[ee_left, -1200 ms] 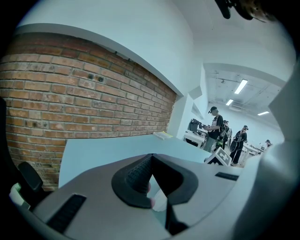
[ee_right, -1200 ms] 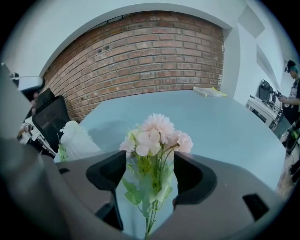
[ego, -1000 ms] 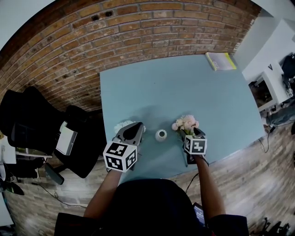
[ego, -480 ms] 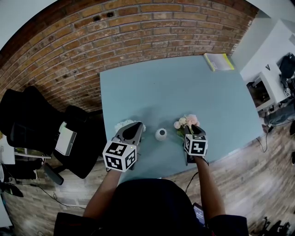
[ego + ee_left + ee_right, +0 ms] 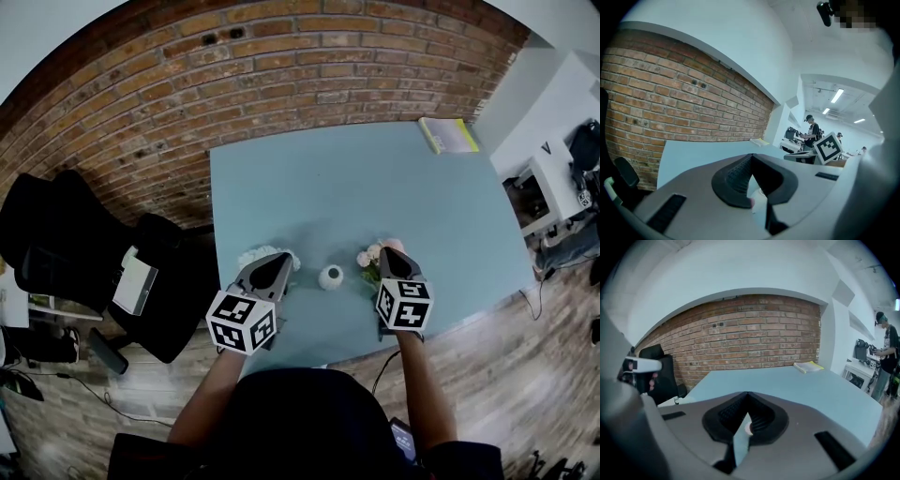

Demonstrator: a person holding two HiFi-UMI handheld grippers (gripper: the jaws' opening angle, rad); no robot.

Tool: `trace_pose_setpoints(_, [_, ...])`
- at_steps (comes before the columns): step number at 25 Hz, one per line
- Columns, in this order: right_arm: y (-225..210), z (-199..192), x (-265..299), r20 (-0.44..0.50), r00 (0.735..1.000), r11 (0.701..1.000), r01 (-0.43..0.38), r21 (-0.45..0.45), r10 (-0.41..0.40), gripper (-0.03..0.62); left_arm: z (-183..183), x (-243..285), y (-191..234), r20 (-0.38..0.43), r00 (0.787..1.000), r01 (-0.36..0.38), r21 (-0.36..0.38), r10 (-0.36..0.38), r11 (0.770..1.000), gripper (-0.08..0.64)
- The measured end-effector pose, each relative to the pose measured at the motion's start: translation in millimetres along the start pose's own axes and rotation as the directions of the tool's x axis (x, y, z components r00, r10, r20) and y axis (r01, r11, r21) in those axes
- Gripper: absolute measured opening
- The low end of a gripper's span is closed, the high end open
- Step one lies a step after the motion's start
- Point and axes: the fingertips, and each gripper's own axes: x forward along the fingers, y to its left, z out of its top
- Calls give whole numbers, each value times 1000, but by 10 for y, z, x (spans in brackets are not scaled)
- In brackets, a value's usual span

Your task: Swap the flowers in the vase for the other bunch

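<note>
Your right claw [image 5: 389, 253] has just been closing. Its jaws now meet at the tips, pinched on the stem end of the pink flowers [image 5: 371, 255]. The blooms stick out just ahead of that claw's tip and a little to its left, while the stems run back under it, out of sight. Your left claw [image 5: 278, 262] is closed too, gripping the white flowers [image 5: 255, 255], which bunch up right at its tip and spill slightly to its left. In the left gripper view a pale bit of that bunch shows low between the jaws.

The vase [image 5: 330, 277] stands upright on the blue table [image 5: 375, 187], between the two claws. It touches neither claw. Far ahead of the right claw, near the table's back corner, lies a book [image 5: 448, 134].
</note>
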Motion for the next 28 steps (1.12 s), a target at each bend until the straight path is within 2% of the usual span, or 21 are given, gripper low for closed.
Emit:
trace_pose_setpoints(5, [227, 306, -137, 92, 995, 999, -49, -3, 49, 12, 46, -120, 34, 36, 999, -2, -22, 3, 1000, 0])
trace_pose_setpoints(10, [419, 415, -190, 109, 990, 996, -92, -9, 92, 12, 80, -234, 27, 51, 998, -24, 25, 23, 999, 0])
trace_pose_setpoints(16, [652, 502, -239, 123, 983, 991, -135, -19, 136, 12, 129, -384, 117, 84, 995, -44, -23, 46, 999, 0])
trace_pose_setpoints(20, [721, 476, -262, 120, 983, 991, -134, -19, 136, 12, 38, -443, 176, 59, 996, -59, -33, 61, 998, 0])
trace_pose_setpoints(28, [832, 418, -251, 99, 986, 991, -131, -24, 133, 12, -248, -462, 323, -47, 997, -62, -92, 58, 994, 2])
